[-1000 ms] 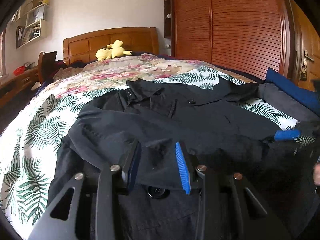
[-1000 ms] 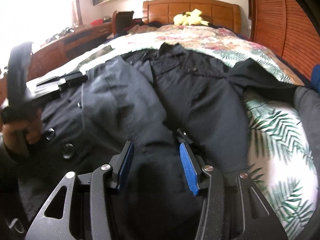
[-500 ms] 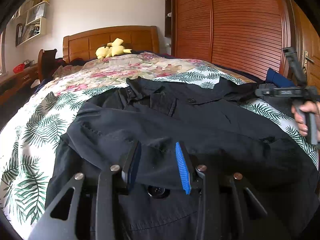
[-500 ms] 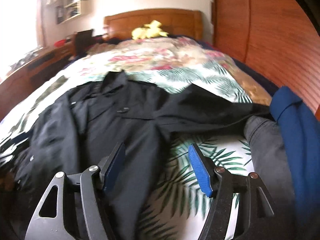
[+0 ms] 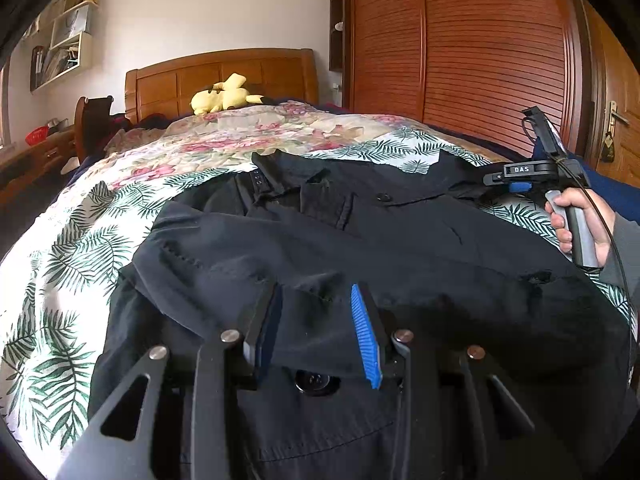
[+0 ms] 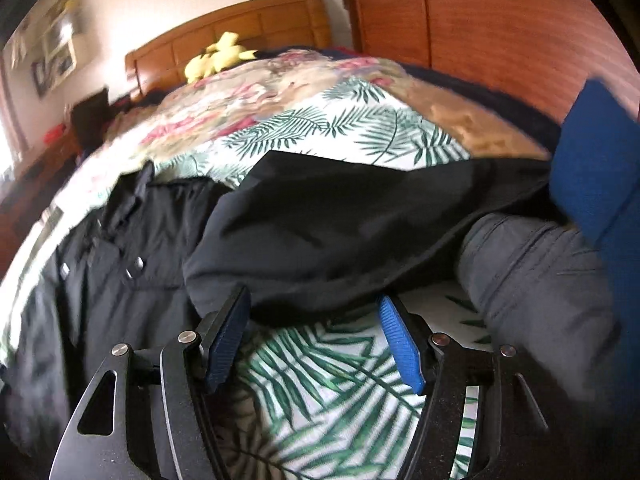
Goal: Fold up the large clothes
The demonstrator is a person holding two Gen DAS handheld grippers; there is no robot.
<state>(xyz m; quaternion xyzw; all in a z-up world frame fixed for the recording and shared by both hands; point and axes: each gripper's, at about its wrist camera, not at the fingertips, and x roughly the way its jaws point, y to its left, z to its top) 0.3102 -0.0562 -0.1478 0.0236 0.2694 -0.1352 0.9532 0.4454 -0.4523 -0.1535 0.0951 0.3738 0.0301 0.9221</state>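
Nearest in my left wrist view, the left gripper (image 5: 314, 292) rests low on the black coat (image 5: 360, 240). Its fingers stand narrow with a soft folded edge of the matte woven cloth lying between the ribbed blue pads. I cannot tell whether the pads actually press on it. A round dark button (image 5: 316, 380) sits just under that fold.

Only the right wrist view shows the right gripper (image 6: 314, 300) from behind. Its fingers have just been opening and stand wide. Leaf-print bedspread (image 6: 320, 392) shows between them, and the hem of the coat's sleeve (image 6: 360, 232) lies right at the fingertips, ungripped. That view alone also shows a grey ribbed garment (image 6: 540, 272) bunched just right of the sleeve, with a blue cloth (image 6: 592, 168) beyond it.

The left view gives what the right cannot: a hand (image 5: 576, 220) gripping the right tool's grey handle at the far right edge of the coat, and the whole coat spread across the bed, collar towards the far end.

Farther off, the bedspread turns to a pink floral print. A yellow plush toy (image 5: 224, 98) lies against the panelled wooden headboard (image 5: 220, 76). A slatted reddish wardrobe (image 5: 480, 52) fills the right, and a white wall shelf (image 5: 64, 52) hangs far left.
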